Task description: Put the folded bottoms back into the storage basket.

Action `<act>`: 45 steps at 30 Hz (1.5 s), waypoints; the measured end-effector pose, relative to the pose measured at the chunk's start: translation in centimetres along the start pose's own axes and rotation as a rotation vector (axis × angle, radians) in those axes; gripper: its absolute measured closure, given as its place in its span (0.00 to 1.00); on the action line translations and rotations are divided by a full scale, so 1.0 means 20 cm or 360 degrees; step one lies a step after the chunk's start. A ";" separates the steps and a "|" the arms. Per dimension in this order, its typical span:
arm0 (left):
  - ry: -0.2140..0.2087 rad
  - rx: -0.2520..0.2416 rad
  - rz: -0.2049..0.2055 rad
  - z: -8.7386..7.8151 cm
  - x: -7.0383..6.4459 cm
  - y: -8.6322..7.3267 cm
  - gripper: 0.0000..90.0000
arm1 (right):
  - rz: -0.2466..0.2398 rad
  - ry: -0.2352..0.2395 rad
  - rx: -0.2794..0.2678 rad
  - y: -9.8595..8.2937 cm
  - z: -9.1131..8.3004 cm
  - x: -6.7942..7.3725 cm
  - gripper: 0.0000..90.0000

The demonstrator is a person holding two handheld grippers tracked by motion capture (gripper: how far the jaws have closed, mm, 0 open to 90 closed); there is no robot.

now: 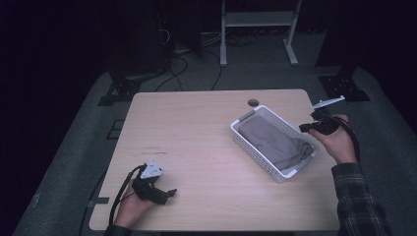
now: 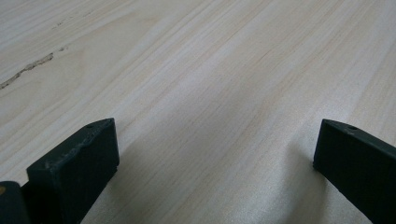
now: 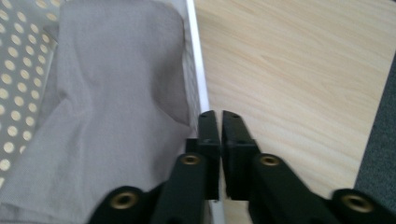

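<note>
Right claw (image 3: 219,122), jaws pressed together at the white basket's rim (image 3: 200,79): spread it before reaching for the grey cloth (image 3: 107,98). Left claw (image 2: 215,154) spread, idle.

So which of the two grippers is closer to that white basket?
The right gripper, hovering at the white basket's far right rim. The left gripper rests across the table near the front-left edge.

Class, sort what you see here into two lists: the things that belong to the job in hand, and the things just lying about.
In the job:
basket
grey cloth, lying in the basket
right gripper, jaws closed at the basket's rim
left gripper, jaws open over bare table

Lying about:
cables on the floor
white stand behind the table
</note>
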State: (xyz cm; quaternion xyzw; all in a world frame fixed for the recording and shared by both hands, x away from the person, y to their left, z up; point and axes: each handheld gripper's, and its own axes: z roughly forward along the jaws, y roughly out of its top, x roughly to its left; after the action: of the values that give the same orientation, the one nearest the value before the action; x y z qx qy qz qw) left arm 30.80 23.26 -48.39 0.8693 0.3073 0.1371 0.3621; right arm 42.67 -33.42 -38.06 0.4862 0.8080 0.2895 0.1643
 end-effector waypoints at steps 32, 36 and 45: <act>-0.0001 0.0004 0.0000 0.00 0.00 0.00 0.00 | 0.0031 0.0111 0.0068 -0.22 -0.01 -0.04 0.99; -0.0001 0.0004 0.0001 0.00 0.00 0.00 0.00 | 0.0012 0.0141 0.0061 -0.23 -0.01 -0.01 0.99; -0.0001 0.0004 0.0000 0.00 0.00 0.00 0.00 | -0.0034 0.0196 0.0046 -0.23 0.00 0.08 0.99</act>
State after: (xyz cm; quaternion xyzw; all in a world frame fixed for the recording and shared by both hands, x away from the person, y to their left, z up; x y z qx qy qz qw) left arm 30.80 23.27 -48.37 0.8699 0.3073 0.1364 0.3610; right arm 38.67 -33.71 -40.92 0.4612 0.8258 0.3054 0.1102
